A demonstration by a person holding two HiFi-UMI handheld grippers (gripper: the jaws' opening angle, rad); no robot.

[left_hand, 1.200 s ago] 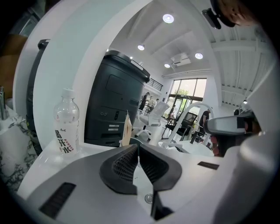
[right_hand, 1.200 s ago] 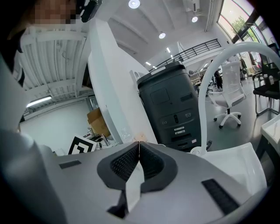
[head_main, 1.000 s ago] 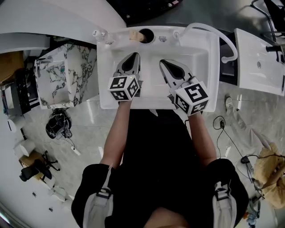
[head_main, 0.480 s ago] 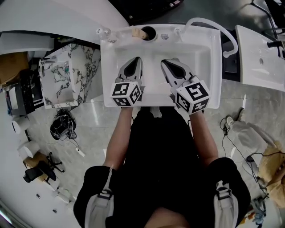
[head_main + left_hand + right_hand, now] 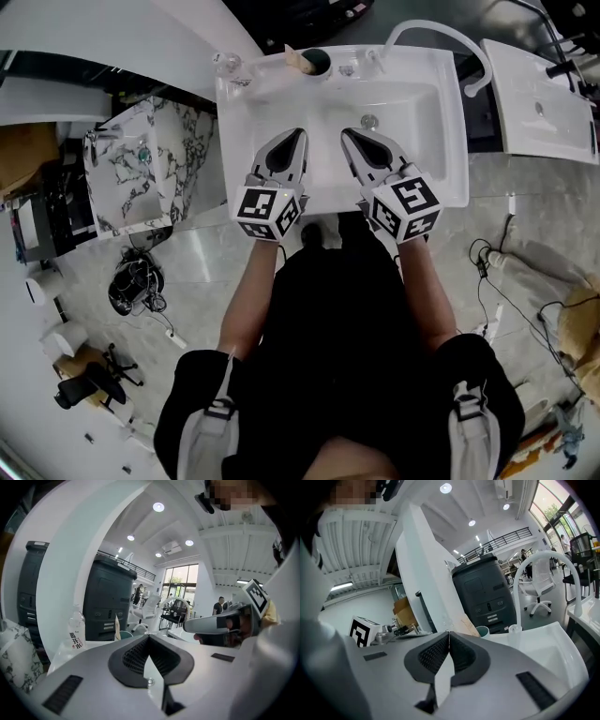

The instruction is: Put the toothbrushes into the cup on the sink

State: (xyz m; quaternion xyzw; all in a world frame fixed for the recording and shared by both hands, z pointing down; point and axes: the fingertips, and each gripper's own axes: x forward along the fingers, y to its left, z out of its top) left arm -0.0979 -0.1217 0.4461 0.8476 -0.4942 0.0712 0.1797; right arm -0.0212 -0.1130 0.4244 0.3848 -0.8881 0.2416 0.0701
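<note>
Head view: both grippers are held side by side over the basin of the white sink (image 5: 433, 141), in the upper centre of the frame.

Left gripper (image 5: 298, 137): claw fully closed, the jaw tips meet, nothing between them (confirmed in the left gripper view).

Right gripper (image 5: 348, 136): same state, the jaws are pressed together and empty (right gripper view). The two grippers are near each other but apart, and neither touches the sink.

Cup (image 5: 316, 60): dark teal, upright on the sink's back rim at the top centre of the frame, beyond both jaw tips.

A flat beige item (image 5: 297, 61) sits just left of the cup, touching or leaning on it. I cannot tell whether it is a toothbrush. No other toothbrush can be made out.

A clear bottle (image 5: 226, 64) stands at the back left corner of the sink.

The drain (image 5: 369, 121) is in the basin, just beyond the right gripper's tips.

A white curved faucet (image 5: 441, 32) arches over the back right corner.

A marble-patterned unit (image 5: 141, 173) stands to the left of the sink.
</note>
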